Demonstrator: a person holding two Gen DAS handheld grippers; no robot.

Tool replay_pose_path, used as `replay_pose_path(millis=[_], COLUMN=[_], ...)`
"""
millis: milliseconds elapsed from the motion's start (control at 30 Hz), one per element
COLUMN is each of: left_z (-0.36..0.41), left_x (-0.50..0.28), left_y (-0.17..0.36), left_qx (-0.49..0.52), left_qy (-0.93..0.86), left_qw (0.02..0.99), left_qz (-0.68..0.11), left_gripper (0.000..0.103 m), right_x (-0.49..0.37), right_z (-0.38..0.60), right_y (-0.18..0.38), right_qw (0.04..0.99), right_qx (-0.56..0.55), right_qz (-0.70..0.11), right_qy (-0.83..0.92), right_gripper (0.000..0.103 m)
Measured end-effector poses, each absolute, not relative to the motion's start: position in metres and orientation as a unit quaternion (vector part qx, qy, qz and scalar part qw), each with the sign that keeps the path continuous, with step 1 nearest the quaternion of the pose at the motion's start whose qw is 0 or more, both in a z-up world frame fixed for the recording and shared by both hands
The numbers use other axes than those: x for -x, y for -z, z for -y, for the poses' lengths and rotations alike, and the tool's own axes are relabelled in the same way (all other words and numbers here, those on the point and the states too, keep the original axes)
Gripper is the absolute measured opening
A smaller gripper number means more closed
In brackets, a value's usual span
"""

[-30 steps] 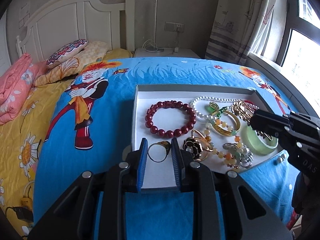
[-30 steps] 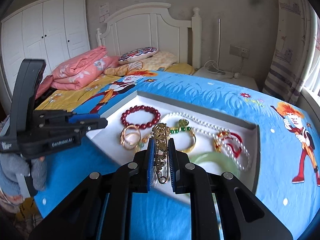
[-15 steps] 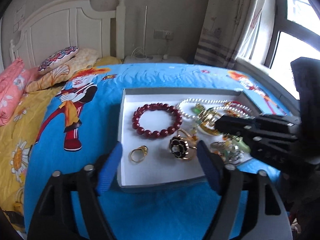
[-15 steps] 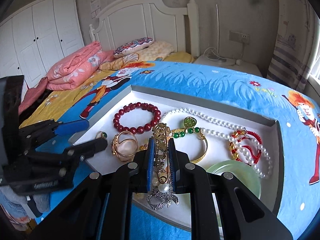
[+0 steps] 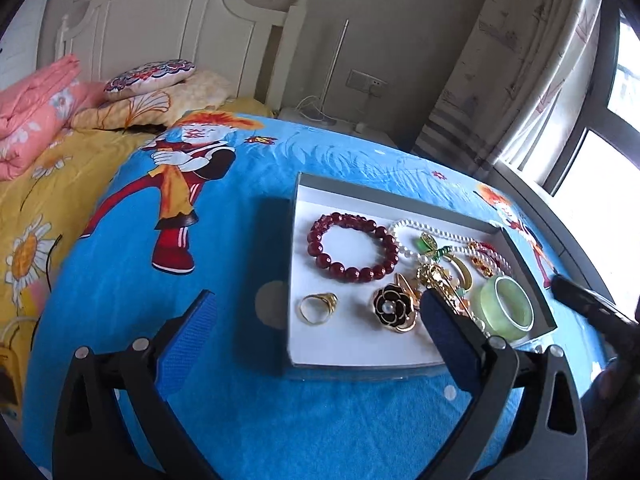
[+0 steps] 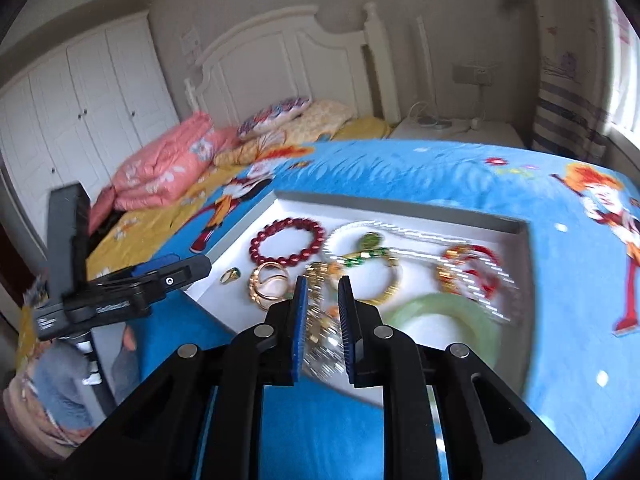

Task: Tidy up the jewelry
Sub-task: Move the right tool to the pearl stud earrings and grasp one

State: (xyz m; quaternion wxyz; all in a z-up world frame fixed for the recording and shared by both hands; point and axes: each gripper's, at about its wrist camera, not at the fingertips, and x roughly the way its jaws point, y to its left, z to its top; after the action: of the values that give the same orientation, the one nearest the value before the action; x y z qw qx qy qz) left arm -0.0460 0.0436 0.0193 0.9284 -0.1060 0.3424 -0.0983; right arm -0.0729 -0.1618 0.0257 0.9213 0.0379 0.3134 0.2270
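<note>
The left gripper has just opened its jaws wide and let go of the gold ring, which now lies alone in the near left part of the white tray on the bed. The right gripper stands a little open around the gold brooch; blur hides whether it grips. Judging by this, 1 piece is placed.

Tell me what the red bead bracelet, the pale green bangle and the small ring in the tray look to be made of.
Red bead bracelet: glossy dark red round beads, probably polished stone or glass; highlights glint on each.
Pale green bangle: milky, translucent, smooth, jade-like, possibly glass or resin.
Small ring: shiny yellow metal, gold or gold-plated; which cannot be told.
</note>
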Motion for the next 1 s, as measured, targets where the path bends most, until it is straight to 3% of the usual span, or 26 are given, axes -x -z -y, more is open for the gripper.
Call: replay_pose_path(millis=[100,200,433,667,1000], left_z=[-0.046,-0.048,-0.048,-0.048,-0.048], left_x=[0.046,0.046,0.043,0.044,0.044], left_y=[-0.018,-0.017,-0.015,-0.014,-0.015], left_qx=[0.114,0.118,0.119,0.12,0.119], left_qy=[0.095,0.093,0.091,0.091,0.092], left_qw=[0.927,0.926,0.923,0.922,0.924], left_qz=[-0.344,-0.346,-0.355,-0.357,-0.353], left_gripper=[0.1,0.1,0.1,0.1,0.1], right_x=[0.095,0.114,0.126,0.124,0.127], right_z=[0.199,0.235,0.285,0.235,0.219], right_y=[-0.03,-0.025,0.002,0.019,0.026], right_qw=[0.933,0.941,0.934,0.917,0.905], right_qx=[-0.056,-0.066,-0.069,0.06,0.079], right_qz=[-0.297,-0.292,-0.336,-0.374,-0.391], right_qy=[-0.196,-0.156,-0.098,-0.124,-0.147], right_gripper=[0.02,0.032,0.033,0.032,0.031])
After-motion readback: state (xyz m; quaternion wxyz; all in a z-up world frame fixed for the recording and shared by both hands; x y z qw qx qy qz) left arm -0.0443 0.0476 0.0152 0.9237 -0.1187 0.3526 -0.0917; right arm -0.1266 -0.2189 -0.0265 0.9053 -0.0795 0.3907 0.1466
